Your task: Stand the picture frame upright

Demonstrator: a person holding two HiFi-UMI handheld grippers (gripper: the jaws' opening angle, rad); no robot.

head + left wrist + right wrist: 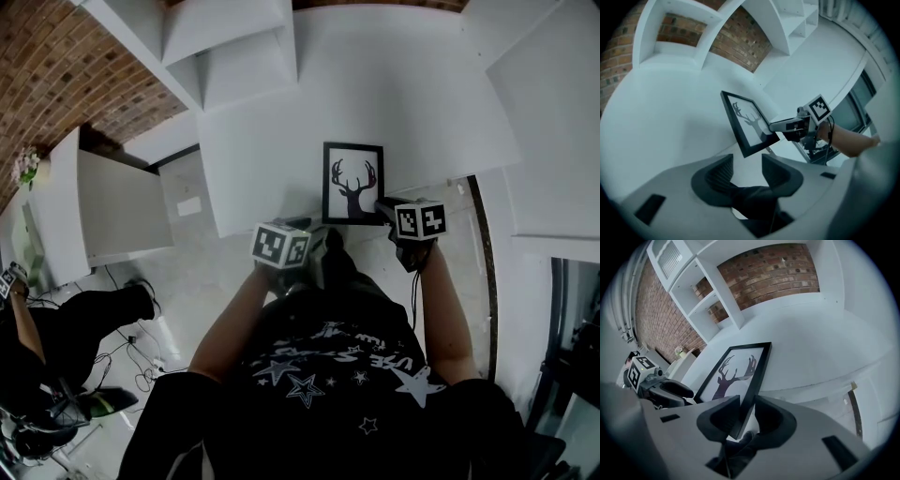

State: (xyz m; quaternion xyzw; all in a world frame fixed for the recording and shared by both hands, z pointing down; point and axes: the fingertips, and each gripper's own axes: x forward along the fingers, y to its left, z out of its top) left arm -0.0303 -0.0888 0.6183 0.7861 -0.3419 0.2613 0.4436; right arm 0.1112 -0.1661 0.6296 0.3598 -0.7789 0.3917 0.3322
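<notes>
Evidently, the picture frame (pixel 736 376) stood tilted on the white surface (pixel 811 352), one side edge pinched by the right gripper (pixel 746 416). The left gripper (pixel 747 171) hung wide and empty just short of it. With a one-edge grip, the frame might have twisted or toppled flat on release.

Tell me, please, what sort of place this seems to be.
Probably a home-style studio room: white shelves against a brick wall, a white table with a picture frame, and cables across the floor.
</notes>
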